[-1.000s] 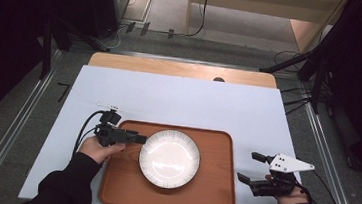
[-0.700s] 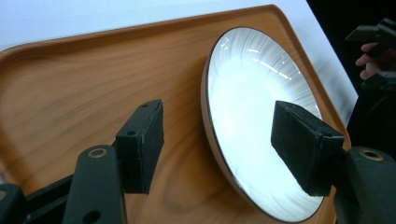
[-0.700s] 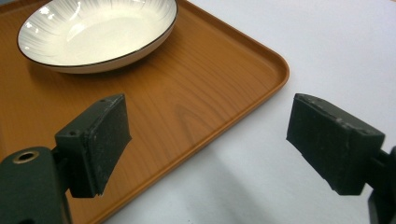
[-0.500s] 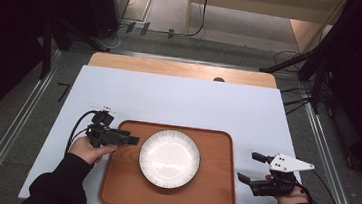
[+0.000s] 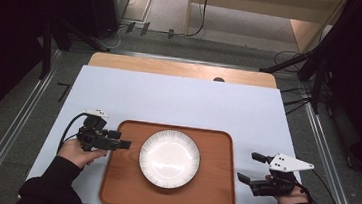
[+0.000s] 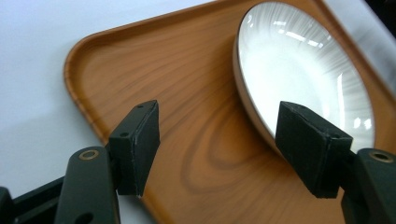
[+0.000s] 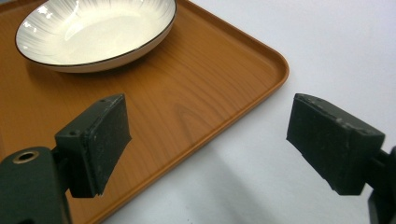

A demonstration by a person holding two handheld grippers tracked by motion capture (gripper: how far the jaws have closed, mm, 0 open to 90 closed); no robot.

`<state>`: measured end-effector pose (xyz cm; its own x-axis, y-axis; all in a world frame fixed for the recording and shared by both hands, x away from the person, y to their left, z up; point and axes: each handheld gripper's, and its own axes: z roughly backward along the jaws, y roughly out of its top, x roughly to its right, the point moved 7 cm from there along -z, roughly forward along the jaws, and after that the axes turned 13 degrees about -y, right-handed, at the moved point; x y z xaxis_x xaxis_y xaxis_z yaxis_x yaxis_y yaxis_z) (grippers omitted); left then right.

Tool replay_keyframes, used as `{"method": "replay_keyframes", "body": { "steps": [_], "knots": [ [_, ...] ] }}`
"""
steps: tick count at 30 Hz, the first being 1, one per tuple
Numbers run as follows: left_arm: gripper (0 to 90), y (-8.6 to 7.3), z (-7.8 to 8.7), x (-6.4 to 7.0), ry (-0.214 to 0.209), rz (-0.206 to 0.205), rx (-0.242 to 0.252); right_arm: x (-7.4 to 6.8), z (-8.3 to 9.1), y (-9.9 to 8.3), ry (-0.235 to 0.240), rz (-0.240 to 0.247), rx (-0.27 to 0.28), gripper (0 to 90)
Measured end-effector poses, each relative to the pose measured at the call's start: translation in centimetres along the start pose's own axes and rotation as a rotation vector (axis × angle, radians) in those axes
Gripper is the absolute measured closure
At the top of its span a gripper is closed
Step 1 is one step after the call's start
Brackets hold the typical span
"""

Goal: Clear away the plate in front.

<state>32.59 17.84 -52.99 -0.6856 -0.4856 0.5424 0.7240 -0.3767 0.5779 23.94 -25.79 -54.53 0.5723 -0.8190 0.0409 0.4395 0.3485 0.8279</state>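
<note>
Presently the left claw (image 5: 123, 144) stands wide open and empty at the left rim of the rounded wooden-brown tray (image 5: 120, 186), its jaws over the tray's surface and pointing at the white ribbed ceramic plate with a dark rim (image 5: 169, 158). That plate lies alone in the tray's middle, near the left claw's jaws but not touching. Opposite, the right claw (image 5: 251, 168) is also spread wide, holding nothing, over the pale blue table (image 5: 179, 102) just beside the tray's right edge.

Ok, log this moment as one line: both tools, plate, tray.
left tool: open, at tray's left edge | right tool: open, off tray's right edge | plate: empty, mid-tray | tray: on white table
</note>
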Motion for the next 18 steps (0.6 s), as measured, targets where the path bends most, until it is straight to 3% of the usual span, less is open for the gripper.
{"method": "replay_keyframes", "body": {
  "steps": [5,11,18],
  "knots": [
    [30.2,-0.4,0.7,0.1,0.000,-0.020,0.017,0.0,0.0,0.0,0.002,-0.002,0.000,13.9],
    [28.1,-0.9,1.6,0.2,0.016,-0.100,0.028,0.0,0.0,0.0,0.001,-0.001,-0.001,13.9],
    [27.3,-1.4,2.6,-0.2,0.013,-0.120,0.053,0.1,0.0,-0.1,0.002,0.000,-0.002,13.9]
  ]
}}
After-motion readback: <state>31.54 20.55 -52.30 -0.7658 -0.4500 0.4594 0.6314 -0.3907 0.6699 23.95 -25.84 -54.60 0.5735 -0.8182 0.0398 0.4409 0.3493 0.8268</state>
